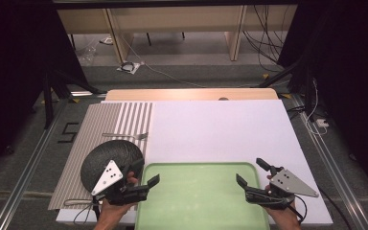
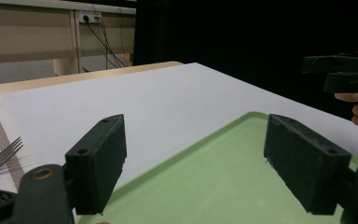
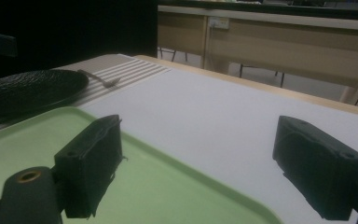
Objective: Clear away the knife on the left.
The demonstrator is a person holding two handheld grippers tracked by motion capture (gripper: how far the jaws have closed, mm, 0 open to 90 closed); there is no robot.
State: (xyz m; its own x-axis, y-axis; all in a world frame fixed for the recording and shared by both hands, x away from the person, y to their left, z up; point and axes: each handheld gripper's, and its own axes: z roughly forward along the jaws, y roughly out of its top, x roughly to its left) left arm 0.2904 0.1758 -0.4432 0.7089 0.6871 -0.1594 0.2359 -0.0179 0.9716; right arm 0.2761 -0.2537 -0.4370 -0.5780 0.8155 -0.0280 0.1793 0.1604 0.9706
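While I hold both grippers low over the pale green rectangular plastic tray, its long axis runs across the bench, left to right, at the near edge. My left gripper hovers at the tray's left rim, jaws spread wide, grasping nothing. My right gripper stands at the right rim, jaws likewise released. A dark round plate lies just left.

Black curtains flank a grey floor; pale wooden benches stand beyond the desk, cables trailing.
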